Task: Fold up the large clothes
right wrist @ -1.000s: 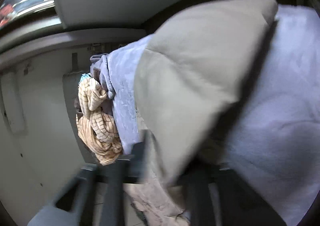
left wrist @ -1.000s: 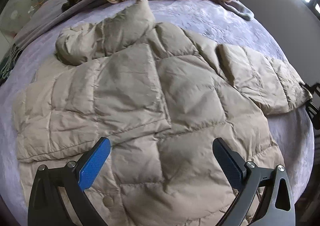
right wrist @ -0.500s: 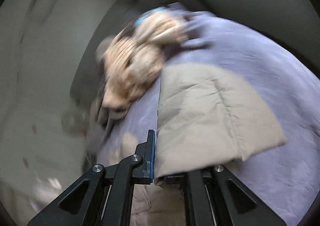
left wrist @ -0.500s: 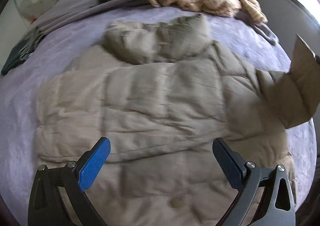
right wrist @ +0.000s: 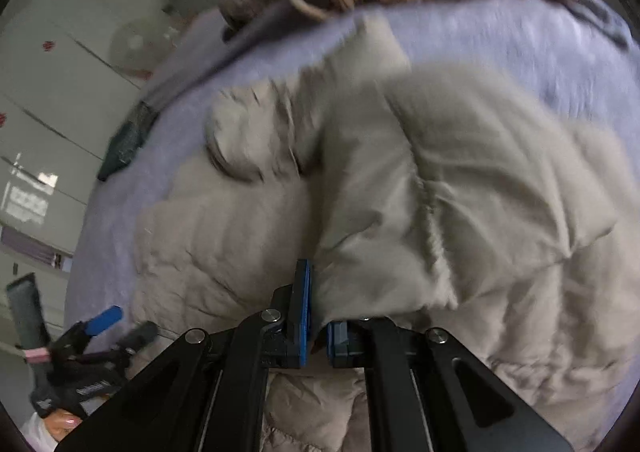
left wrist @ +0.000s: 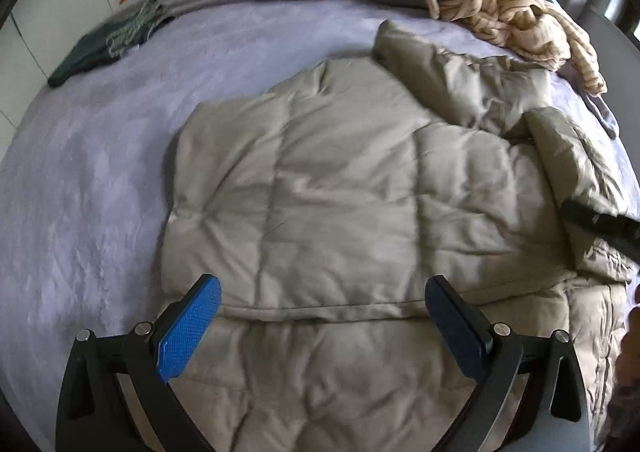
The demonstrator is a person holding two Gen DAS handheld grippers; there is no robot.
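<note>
Left claw (left wrist: 318, 326) wide open above beige puffer jacket (left wrist: 320, 192) spread on lavender bedspread (left wrist: 80, 172); striped garment (left wrist: 508, 8) beyond.

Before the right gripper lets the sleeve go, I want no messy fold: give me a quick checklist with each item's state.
1. Right gripper shut on the sleeve: ok.
2. Sleeve over the jacket body: ok.
3. Sleeve flat: not ok, bunched.
4. Left gripper open, holding nothing: ok.
5. Striped garment clear of the jacket: cannot tell, it lies close to the collar.
</note>
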